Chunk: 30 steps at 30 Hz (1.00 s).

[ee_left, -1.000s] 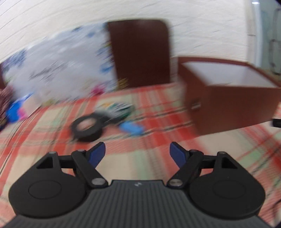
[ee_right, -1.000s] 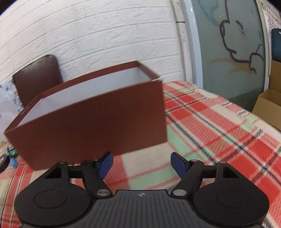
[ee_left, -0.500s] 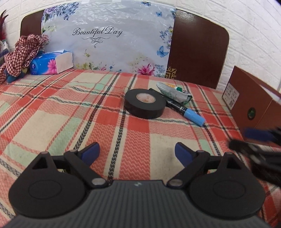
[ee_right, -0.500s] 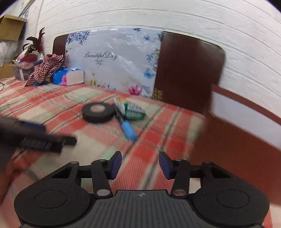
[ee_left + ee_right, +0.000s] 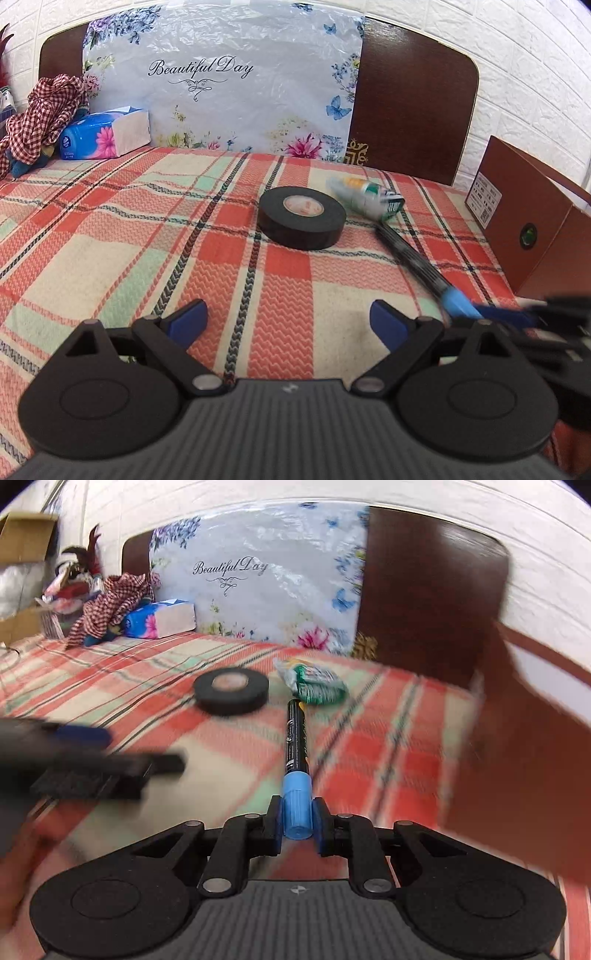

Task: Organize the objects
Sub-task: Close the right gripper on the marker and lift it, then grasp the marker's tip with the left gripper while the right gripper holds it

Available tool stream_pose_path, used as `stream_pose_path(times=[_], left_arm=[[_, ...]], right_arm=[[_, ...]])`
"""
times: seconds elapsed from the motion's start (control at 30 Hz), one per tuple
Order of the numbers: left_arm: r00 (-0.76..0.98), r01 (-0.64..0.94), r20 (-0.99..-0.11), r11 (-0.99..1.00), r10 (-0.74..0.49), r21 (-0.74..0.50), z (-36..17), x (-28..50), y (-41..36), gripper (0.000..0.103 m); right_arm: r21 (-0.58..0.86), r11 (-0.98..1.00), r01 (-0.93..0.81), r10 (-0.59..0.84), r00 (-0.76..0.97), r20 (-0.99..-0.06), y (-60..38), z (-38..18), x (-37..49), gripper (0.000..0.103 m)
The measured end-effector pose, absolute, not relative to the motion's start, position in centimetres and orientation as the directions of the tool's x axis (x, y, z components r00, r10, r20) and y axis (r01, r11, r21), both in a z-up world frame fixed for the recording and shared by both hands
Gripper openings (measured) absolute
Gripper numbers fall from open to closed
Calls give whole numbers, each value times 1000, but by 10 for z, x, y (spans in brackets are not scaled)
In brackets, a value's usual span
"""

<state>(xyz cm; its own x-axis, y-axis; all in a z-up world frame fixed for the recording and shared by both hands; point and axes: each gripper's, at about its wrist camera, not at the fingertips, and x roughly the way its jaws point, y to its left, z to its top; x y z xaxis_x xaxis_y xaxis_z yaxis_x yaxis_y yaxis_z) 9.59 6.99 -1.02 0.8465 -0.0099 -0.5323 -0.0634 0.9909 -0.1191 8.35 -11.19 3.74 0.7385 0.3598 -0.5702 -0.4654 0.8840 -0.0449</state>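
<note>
Early on — the right gripper point(image 5: 297, 821) has just closed on the pen point(image 5: 296, 753), clamped at its blue cap; tape point(image 5: 302, 217) and packet point(image 5: 367, 197) lie left of the box point(image 5: 528, 236), none visibly boxed; left gripper point(image 5: 286, 321) apart, empty

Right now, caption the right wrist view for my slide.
Right gripper shut on blue-capped marker; black tape roll and brown box beyond.

Open plaid bedcover point(image 5: 110, 229) lay clear ahead of left gripper point(image 5: 288, 321), up to black tape roll point(image 5: 302, 217). Right of roll, green packet point(image 5: 373, 199) and marker point(image 5: 297, 753) crowded passage. Brown box point(image 5: 532, 229) walled off right side. Tissue pack point(image 5: 105, 134) and checked cloth point(image 5: 44, 114) blocked far left corner by headboard point(image 5: 410, 110).
</note>
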Motion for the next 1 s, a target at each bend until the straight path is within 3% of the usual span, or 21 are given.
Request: stream_pose_path(times=[0.23,0.37,0.57,0.73,0.77,0.8,1.0], left_arm=[[836,-61,-549,995,10,-75,-10,99,63,95],[792,-51,-609,999,45,7,-4,105,49,91],[639,79,-708,941,-302,-330,24,92,13,83],[564,106,-754,936,-336,-337,21,102,-29,79],[569,114,-756,942,-323,-317,21,103,-37,64],[575,126,-756,947,-312,-295,21,104,-42,38],[595,152,-716,926,-365,-346,46,108,-46,26]], right_arm=[[103,921,-376,363,729,-580,-147,33,15,17],[156,919,-361,382,729,-568,-155,32,10,17],[227,905,-359,423,723,-546,-165,30,10,17],[298,882,-365,471,724,-505,-178,31,10,17],[310,876,-369,479,729,-489,-180,31,8,17],[321,870,-374,489,733,-472,-183,33,6,17],[327,861,-389,500,764,-408,-189,42,-2,19]])
